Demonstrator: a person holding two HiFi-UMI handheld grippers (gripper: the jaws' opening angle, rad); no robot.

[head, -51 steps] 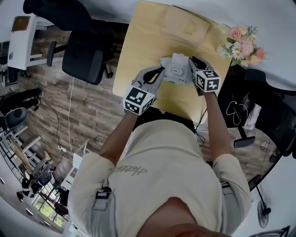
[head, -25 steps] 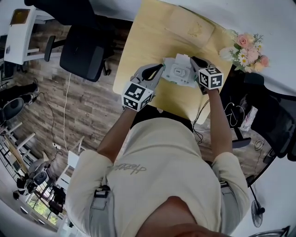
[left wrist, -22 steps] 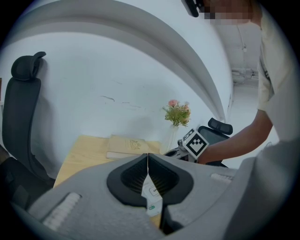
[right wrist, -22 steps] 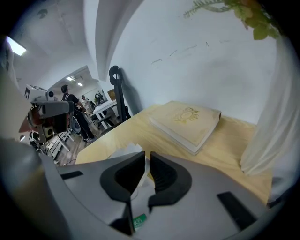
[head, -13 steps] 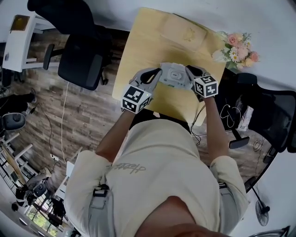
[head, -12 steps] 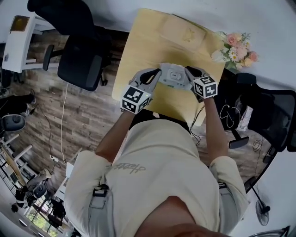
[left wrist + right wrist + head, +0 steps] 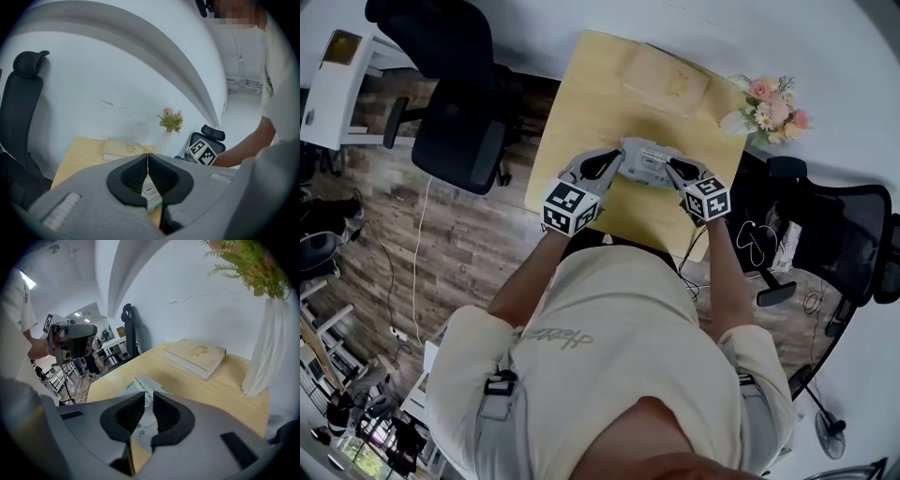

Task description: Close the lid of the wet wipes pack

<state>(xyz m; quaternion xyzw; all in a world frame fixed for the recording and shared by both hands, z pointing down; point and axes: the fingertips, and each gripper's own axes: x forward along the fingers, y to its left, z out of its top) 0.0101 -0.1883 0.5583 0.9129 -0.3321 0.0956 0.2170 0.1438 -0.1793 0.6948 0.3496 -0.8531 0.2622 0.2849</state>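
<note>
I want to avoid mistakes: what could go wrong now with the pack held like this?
The left gripper and right gripper pinch the pack only by its thin ends; it may slip out. The flowers stand close to the right gripper; a wide swing could tip them.

Shirt: you wear a cream short-sleeved T-shirt with a faint script print across the upper back.
Sleeves: loose and short, ending above your elbows.
Strap: a grey shoulder strap with a black buckle runs down your left side.
Left gripper: a smooth grey moulded shell with black ribbed pads inside the jaws and pale ribbed strips on the shell.
Left marker cube: white faces printed with black square patterns.
Right gripper: the same grey shell and black ribbed pads, with dark rectangular slots in the shell.
Right marker cube: white, with black square patterns.
</note>
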